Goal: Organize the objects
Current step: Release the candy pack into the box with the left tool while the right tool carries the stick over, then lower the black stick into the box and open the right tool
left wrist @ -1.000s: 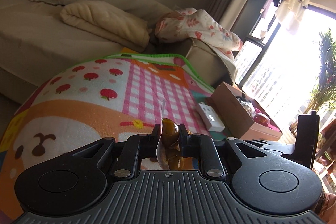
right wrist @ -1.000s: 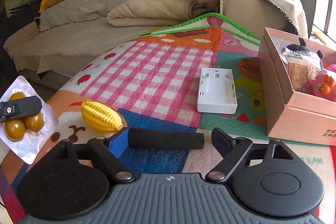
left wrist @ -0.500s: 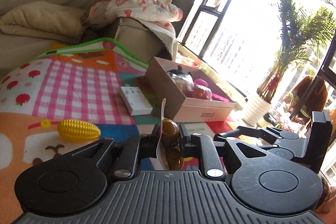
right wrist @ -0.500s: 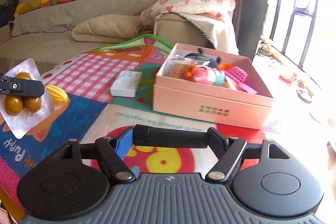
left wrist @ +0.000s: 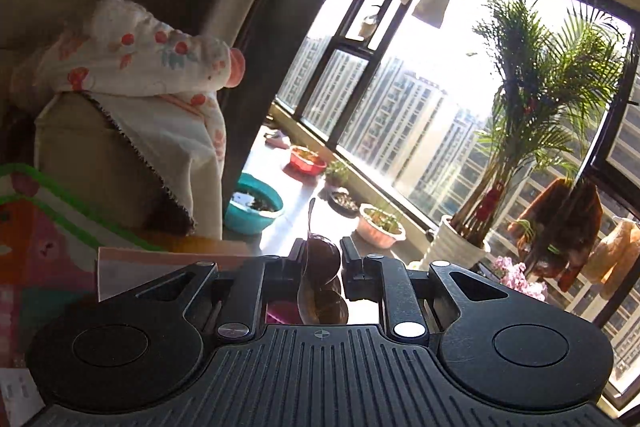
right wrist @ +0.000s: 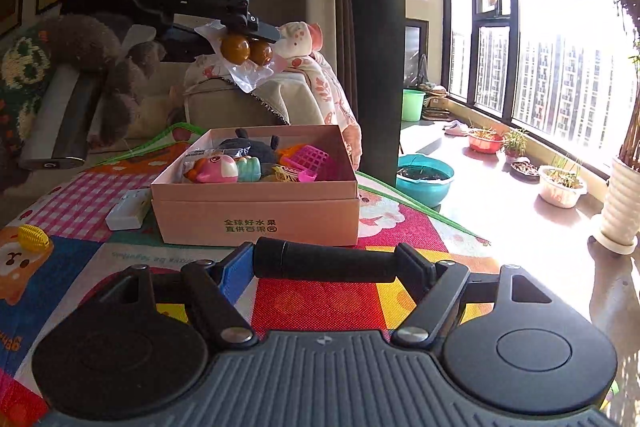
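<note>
Left tool (left wrist: 323,263) is clamping a clear packet of brown balls (left wrist: 320,279) between nearly closed jaws, raised and pointing slightly downward. Right tool (right wrist: 326,263) is gripping a black cylinder (right wrist: 324,264) crosswise between its half-spread fingers, sitting lower, tilted slightly downward.

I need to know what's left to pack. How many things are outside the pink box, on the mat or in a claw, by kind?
White plug block on the mat: 1
Yellow ridged toy on the mat: 1
Packet of brown balls in the left claw: 1
Black cylinder in the right claw: 1
Total: 4
</note>
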Tool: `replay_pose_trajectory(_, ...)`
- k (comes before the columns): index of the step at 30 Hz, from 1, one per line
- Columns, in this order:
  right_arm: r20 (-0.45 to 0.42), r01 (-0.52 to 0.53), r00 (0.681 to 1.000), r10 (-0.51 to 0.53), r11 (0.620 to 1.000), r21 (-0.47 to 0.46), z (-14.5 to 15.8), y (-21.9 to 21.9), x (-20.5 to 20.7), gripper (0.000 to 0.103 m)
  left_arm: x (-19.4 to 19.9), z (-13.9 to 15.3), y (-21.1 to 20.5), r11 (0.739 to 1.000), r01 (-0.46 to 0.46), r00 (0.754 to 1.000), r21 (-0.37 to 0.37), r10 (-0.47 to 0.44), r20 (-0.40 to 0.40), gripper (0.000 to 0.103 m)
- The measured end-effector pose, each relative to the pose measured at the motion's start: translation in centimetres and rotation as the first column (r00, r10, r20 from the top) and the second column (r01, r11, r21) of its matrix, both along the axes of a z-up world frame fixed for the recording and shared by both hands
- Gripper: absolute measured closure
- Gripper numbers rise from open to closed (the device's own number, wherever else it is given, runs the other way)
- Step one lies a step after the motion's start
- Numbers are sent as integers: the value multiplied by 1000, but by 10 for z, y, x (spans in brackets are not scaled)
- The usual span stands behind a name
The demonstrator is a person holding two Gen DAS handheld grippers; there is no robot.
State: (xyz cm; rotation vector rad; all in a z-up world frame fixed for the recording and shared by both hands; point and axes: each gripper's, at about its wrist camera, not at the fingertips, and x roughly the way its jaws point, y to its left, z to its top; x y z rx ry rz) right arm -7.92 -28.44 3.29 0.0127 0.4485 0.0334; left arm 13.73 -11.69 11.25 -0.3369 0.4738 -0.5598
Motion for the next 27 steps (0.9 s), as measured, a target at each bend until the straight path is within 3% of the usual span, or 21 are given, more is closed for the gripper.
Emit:
replay_pose_trajectory(3, 2, -1, 1000, 1, 1000, 7, -4, -4, 4, 27, 14, -15, -3, 999, -44, 998, 15, 44, -42, 82)
replay_pose_trajectory(7, -2, -14, 1000, 14, 1000, 19, -7, -5, 7, 27, 5, -23, 14, 997, -62, 996, 55, 65, -56, 82)
replay_pose_trajectory(10, -20, -31, 999, 31, 999, 27, -9, -3, 11, 27, -18, -25, 32, 991, -50, 997, 123, 56, -45, 82)
replay_pose_trajectory(16, -77, -63, 995, 65, 997, 40, -3, 2, 18, 27, -80, -38, 70, 983, 11, 1000, 182, -6, -29, 82)
replay_pose_trajectory(21, -67, -93, 993, 97, 994, 59, 20, 10, 38, 27, -127, -55, 99, 971, 22, 999, 237, -14, -35, 82)
replay_pose_trajectory(27, -19, -50, 998, 52, 990, 132, 65, 14, 113, 27, -161, -80, 111, 937, 65, 996, 343, -40, -78, 82)
